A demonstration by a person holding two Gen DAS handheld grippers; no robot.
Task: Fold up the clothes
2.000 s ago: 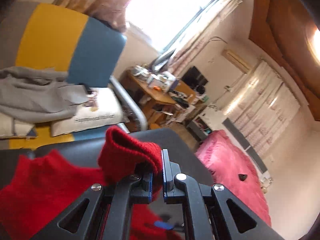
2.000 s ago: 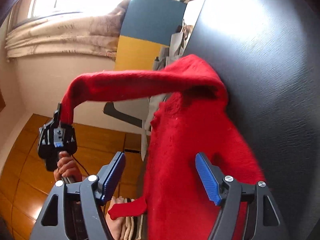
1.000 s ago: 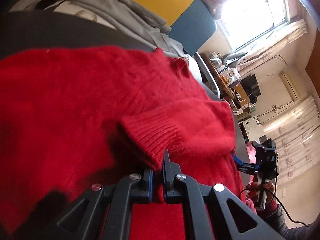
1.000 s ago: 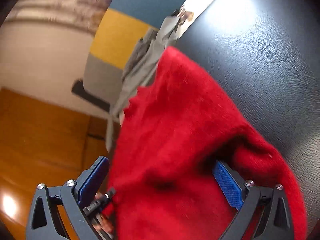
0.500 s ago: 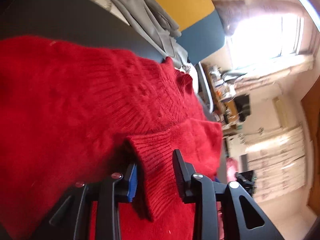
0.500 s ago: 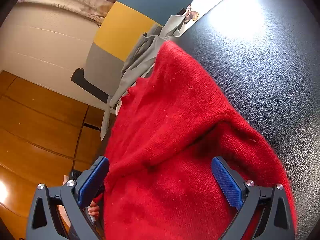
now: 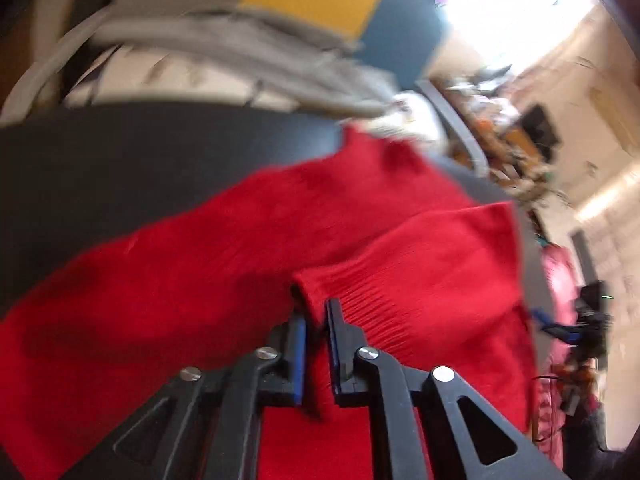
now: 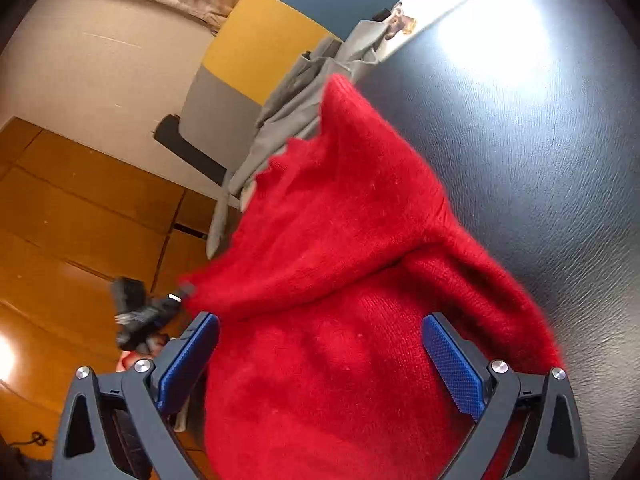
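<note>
Knitwear covers most of the dark worktop point(image 8: 540, 160): a red sweater point(image 8: 340, 280) lies spread there, one sleeve folded across its body. The left gripper point(image 7: 316, 320) has its jaws nearly together on the ribbed cuff point(image 7: 344, 292) of that sleeve. The right gripper point(image 8: 320, 344) hangs just over the sweater's body, jaws wide apart and holding nothing. Grey clothing point(image 8: 296, 92) is heaped on the colour-blocked chair point(image 8: 260, 40) beyond.

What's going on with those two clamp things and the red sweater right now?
Left gripper nearly shut on the sleeve cuff. Right gripper open over the red sweater, not gripping. Sweater on the dark table; grey garment lies beyond, not in the way.
</note>
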